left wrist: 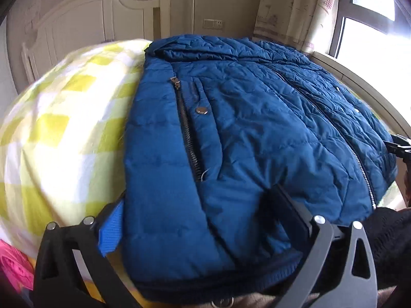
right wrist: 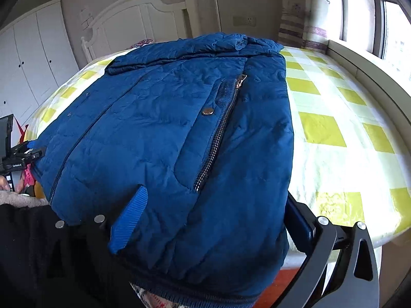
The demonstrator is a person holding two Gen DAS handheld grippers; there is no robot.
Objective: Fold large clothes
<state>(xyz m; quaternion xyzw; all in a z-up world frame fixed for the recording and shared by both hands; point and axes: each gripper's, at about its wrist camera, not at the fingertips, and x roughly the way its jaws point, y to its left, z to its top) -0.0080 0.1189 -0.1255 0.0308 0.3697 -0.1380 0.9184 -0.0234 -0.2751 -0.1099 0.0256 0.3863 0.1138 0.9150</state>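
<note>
At the bottom of both wrist views, my tongs straddle the near hem of the blue padded jacket. My left gripper and right gripper each stand spread wide, fabric between the fingers; I cannot tell whether they pinch it. The jacket lies on the checked bed, its long axis running away up-frame toward the headboard, both hands equally near.
</note>
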